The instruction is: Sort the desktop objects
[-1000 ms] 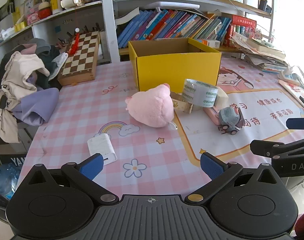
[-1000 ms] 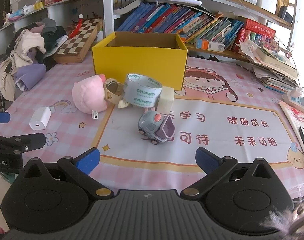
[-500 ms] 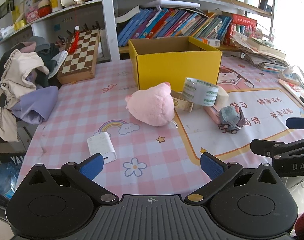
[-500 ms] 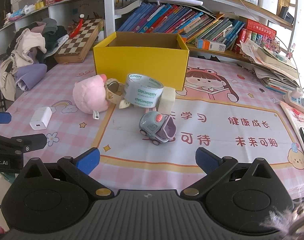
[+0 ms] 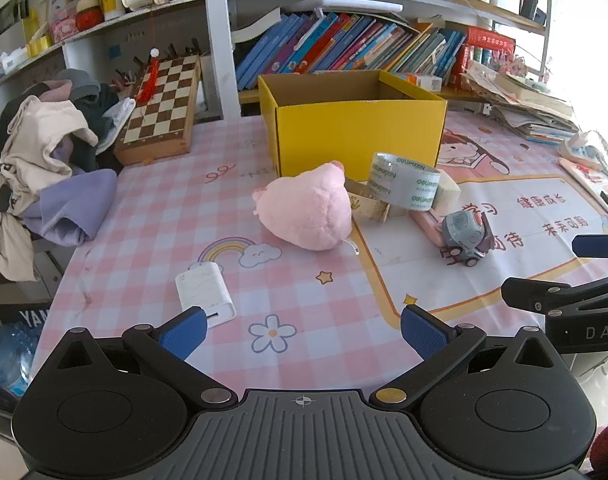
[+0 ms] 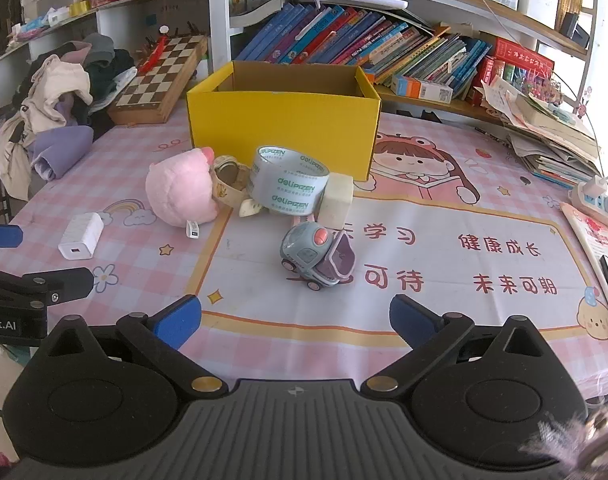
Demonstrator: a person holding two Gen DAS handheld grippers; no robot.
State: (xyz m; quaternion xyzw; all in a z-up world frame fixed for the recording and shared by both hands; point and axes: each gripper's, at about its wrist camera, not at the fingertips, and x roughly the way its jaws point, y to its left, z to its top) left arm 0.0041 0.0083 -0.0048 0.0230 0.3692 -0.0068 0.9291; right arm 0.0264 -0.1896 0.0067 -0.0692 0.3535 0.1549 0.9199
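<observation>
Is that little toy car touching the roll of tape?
Apart. The right wrist view shows bare mat between the toy car and the tape roll.

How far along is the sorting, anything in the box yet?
Nothing looks sorted: what shows of the yellow box interior is bare. Both the left gripper and right gripper are open, holding nothing. Pink plush, tape roll, toy car and white charger remain on the table.

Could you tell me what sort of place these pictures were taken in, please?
Most likely a child's study corner at home: a bookshelf crammed with colourful books, a desk under a pink cartoon tablecloth, and a heap of clothes at its edge beside a chessboard.
</observation>
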